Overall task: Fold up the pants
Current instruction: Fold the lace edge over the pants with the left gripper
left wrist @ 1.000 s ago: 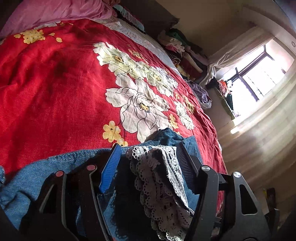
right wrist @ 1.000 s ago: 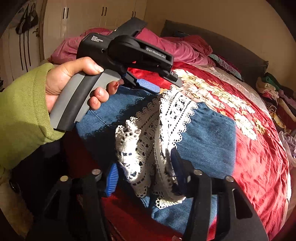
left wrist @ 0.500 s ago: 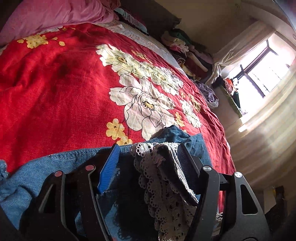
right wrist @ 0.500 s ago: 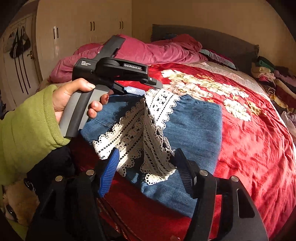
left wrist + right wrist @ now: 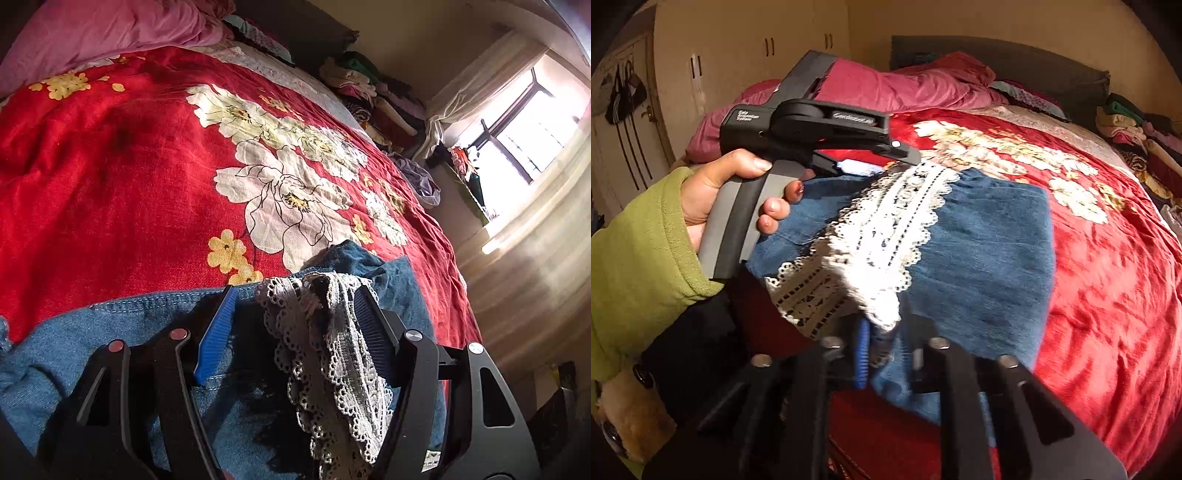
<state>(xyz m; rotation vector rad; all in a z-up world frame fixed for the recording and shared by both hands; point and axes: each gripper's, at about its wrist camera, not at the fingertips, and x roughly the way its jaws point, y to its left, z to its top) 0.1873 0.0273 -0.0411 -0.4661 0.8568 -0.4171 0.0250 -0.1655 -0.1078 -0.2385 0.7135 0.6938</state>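
Blue denim pants (image 5: 990, 251) with a white lace trim (image 5: 886, 221) lie on a red flowered bedspread (image 5: 1108, 277). My right gripper (image 5: 884, 328) is at the near edge of the pants, with its jaws drawn together on the lace hem and the denim under it. My left gripper (image 5: 882, 166), held by a hand (image 5: 713, 192) in a green sleeve, is at the far left edge of the pants. In the left wrist view the left gripper (image 5: 297, 295) stands open over the denim (image 5: 129, 321). A bunch of lace (image 5: 332, 354) hangs between its fingers, against the right one.
A pink duvet (image 5: 92, 33) is heaped at the head of the bed. Piled clothes (image 5: 369, 92) lie along the far side under a bright window (image 5: 517, 129). Cream wardrobe doors (image 5: 738, 55) stand behind the left hand.
The right gripper's jaws have gone from wide apart to shut on the lace hem, and its view has rolled a little. The left gripper has stayed open in place.
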